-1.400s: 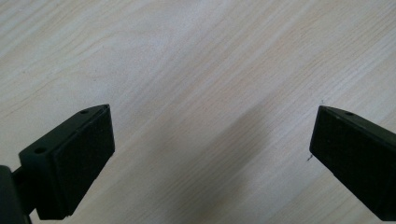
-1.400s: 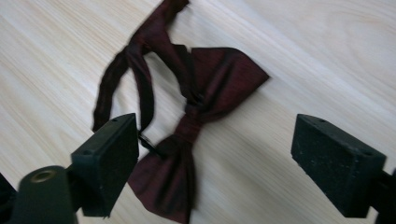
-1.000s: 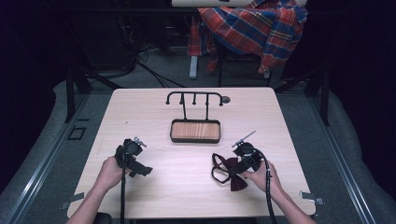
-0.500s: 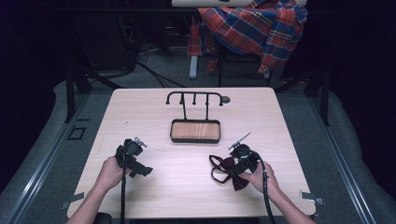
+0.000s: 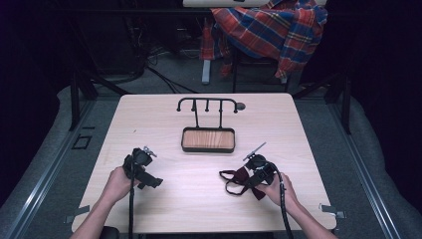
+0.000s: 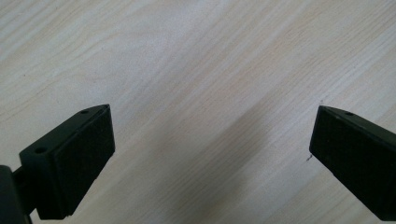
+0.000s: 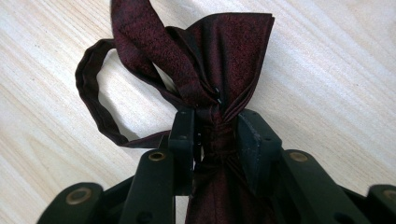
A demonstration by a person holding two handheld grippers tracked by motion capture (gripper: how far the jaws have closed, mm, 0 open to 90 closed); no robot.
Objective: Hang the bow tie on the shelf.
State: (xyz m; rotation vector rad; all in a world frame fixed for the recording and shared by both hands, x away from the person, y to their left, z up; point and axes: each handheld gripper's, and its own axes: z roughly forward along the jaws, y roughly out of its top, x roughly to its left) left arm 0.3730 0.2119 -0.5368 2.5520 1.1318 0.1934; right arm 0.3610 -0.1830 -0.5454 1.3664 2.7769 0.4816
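Soft, floppy bow tie looks best pinched at its middle knot, where right claw squeezes it; left claw gapes wide.

A light wooden table is standing on grey flooring, with darkness lying around it. Taking the table as landmark: a black-rimmed wooden tray is sitting near its middle, and a black hook rack is rising just behind that tray, toward the far edge. Beyond the far edge, a red plaid cloth is hanging over a chair, and dark cables are trailing across the floor there.
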